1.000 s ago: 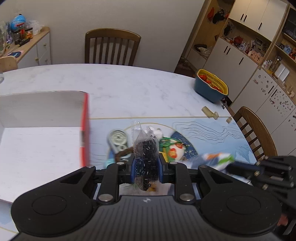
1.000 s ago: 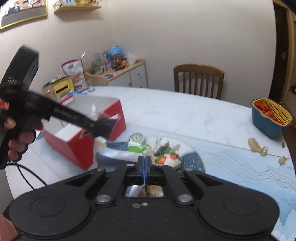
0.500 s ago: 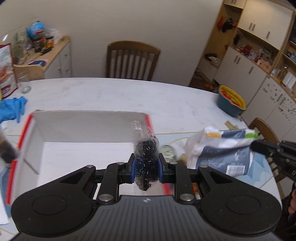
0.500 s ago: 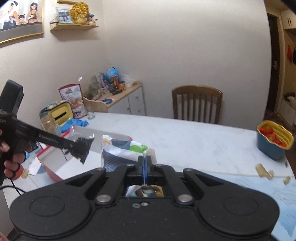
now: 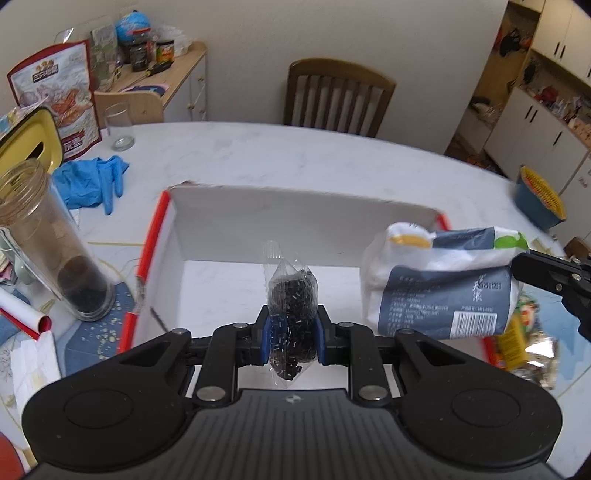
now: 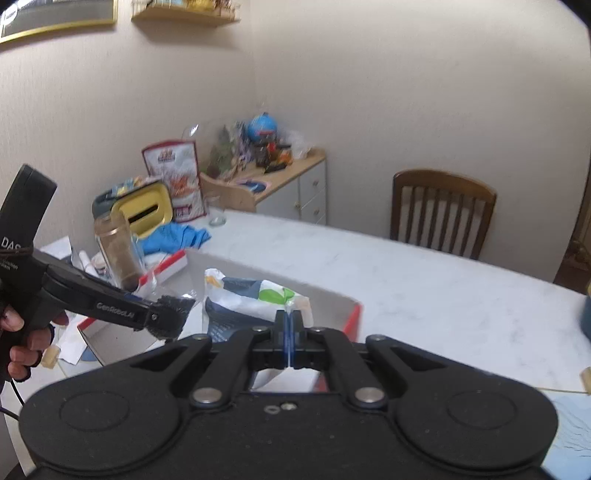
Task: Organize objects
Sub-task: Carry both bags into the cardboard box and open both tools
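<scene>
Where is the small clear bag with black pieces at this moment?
In the left wrist view, the small clear bag is pinched in the left gripper, above the open red-edged box, left of the white and blue packet.

Two grippers: left (image 5: pixel 291 334), right (image 6: pixel 289 341). One red-edged box (image 5: pixel 306 221) on the bench (image 5: pixel 295 155). Two bags held: one clear bag of black bits (image 5: pixel 291 295), one white-and-navy bag (image 5: pixel 443 291). One tall jar (image 5: pixel 55 258), one drinking glass (image 5: pixel 120 127), one pair of blue gloves (image 5: pixel 90 179), one red snack pouch (image 5: pixel 59 99), one yellow-lidded tin (image 5: pixel 29 140), one blue basket (image 5: pixel 539 199). One chair (image 5: pixel 336 98). One globe (image 5: pixel 131 27).
</scene>
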Available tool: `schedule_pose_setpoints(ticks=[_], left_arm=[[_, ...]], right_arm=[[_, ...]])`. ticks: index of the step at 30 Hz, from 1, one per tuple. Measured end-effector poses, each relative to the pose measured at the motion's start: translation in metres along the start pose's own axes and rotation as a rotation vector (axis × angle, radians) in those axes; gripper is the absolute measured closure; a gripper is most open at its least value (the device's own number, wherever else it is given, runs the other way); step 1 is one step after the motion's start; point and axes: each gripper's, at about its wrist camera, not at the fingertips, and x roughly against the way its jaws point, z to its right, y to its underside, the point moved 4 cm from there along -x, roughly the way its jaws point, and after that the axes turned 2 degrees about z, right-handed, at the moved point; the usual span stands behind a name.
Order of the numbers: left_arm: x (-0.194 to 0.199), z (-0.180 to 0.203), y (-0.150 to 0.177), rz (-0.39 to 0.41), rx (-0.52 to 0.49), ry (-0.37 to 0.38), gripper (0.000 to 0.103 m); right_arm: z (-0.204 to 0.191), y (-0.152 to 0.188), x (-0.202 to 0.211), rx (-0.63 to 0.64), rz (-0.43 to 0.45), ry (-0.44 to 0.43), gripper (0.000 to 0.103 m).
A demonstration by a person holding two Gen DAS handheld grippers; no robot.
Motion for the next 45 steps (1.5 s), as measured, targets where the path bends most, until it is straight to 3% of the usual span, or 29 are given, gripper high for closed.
schedule_pose_setpoints(ticks=[12,24,28,30,34,42,45], left_arm=[[-0.050,-0.020,0.007,-0.107,-0.031,-0.030,0.081],[-0.068,-0.031,0.014,-0.191,-0.020,-0.036,0.081],[-0.070,-0.033,0.016,-0.209,-0.013,-0.045,0.081],[-0.071,-0.034,0.016,-0.221,-0.013,-0.044,0.079],[-0.071,-0.031,0.017,-0.215,-0.036,-0.049,0.066],[-0.058,-0.028,0.018,-0.185,-0.017,-0.048,0.057],[-0.048,-0.022,0.017,-0.162,-0.026,-0.039,0.048]], right_arm=[[-0.043,0.035,-0.058,0.078,-0.166,-0.015,0.103],[-0.049,0.048,-0.071,0.064,-0.255,-0.006,0.103],[-0.048,0.049,-0.071,0.051,-0.266,-0.010,0.098],[-0.048,0.049,-0.071,0.059,-0.269,-0.008,0.094],[-0.049,0.050,-0.069,0.056,-0.272,-0.008,0.089],[-0.045,0.044,-0.056,0.044,-0.248,-0.019,0.087],[-0.045,0.043,-0.050,0.042,-0.236,-0.029,0.084]])
